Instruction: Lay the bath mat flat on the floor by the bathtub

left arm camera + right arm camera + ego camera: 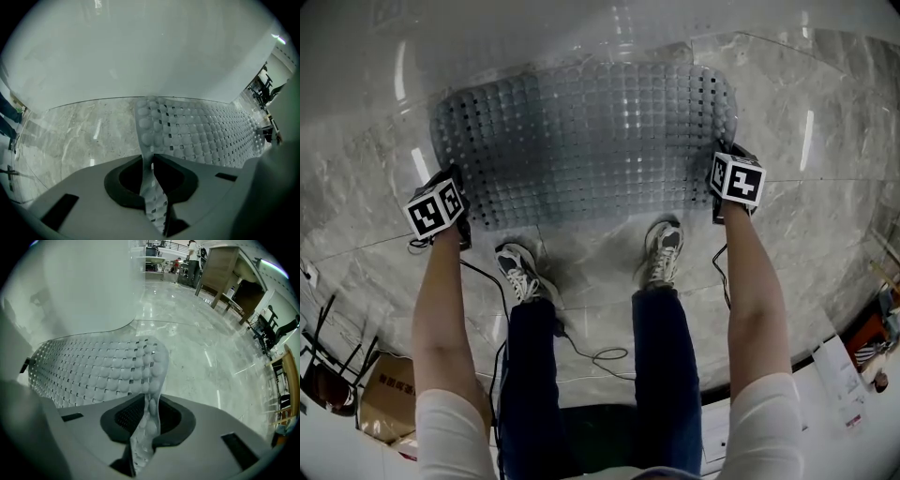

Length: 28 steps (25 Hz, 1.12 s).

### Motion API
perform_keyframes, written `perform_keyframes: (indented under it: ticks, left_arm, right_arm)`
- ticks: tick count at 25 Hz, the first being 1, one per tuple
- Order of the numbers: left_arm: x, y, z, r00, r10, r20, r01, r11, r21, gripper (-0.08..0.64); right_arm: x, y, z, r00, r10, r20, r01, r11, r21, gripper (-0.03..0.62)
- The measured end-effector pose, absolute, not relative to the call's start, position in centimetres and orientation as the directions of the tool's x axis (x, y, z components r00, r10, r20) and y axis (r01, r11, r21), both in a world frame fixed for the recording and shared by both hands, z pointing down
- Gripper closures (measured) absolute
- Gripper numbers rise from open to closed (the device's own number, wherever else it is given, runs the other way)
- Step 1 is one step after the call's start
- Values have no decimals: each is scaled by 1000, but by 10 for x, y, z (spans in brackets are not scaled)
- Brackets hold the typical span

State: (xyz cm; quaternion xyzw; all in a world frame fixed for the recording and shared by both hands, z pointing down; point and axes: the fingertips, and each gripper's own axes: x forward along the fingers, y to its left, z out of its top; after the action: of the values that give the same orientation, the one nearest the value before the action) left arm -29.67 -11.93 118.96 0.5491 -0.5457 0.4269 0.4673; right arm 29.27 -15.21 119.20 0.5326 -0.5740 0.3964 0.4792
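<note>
A translucent grey bath mat (591,131) with rows of bumps and holes lies spread on the marble floor (825,216), along the foot of the white bathtub (581,28). My left gripper (450,187) is at its near left corner and my right gripper (727,164) at its near right corner. In the left gripper view, the left gripper (151,161) is shut on a lifted corner of the mat (201,136) with the tub wall (140,56) ahead. In the right gripper view, the right gripper (149,404) pinches the other corner of the mat (103,371).
The person's two shoes (517,270) (662,251) stand just behind the mat's near edge. A black cable (600,354) trails on the floor between the legs. A cardboard box (384,394) sits at the lower left. Wooden furniture (225,268) and chairs stand far off.
</note>
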Motion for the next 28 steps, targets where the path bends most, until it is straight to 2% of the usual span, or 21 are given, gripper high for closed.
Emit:
perform_keyframes:
  ticks: [8, 10, 12, 13, 18, 24, 26, 28]
  left_arm:
    - [-307, -120, 1204, 3, -217, 976, -999, 37, 11, 498]
    - [-311, -120, 1205, -24, -217, 976, -999, 46, -14, 452]
    - [-313, -119, 1204, -32, -212, 977, -998, 60, -20, 437]
    - [-313, -119, 1203, -34, -208, 978, -998, 65, -21, 435]
    - [-312, -111, 1192, -33, -190, 981, -997, 77, -18, 394]
    - [-303, -112, 1177, -15, -187, 982, -995, 100, 4, 383]
    - [-300, -114, 1171, -19, -192, 981, -995, 100, 1, 391]
    - [-299, -116, 1164, -22, -193, 981, -996, 93, -4, 439]
  right_arm:
    - [303, -154, 1206, 68, -231, 971, -992, 84, 90, 512]
    - [310, -155, 1205, 102, -253, 962, -991, 61, 122, 465]
    - [317, -154, 1202, 132, -268, 954, -989, 36, 146, 356]
    - [318, -152, 1201, 136, -267, 954, -988, 29, 149, 347]
    - [316, -149, 1189, 125, -259, 958, -991, 21, 135, 333]
    - [290, -153, 1179, 70, -234, 970, -996, 40, 82, 333]
    - [278, -154, 1176, 42, -225, 974, -998, 44, 53, 334]
    - [270, -153, 1173, 33, -202, 979, -997, 62, 47, 358]
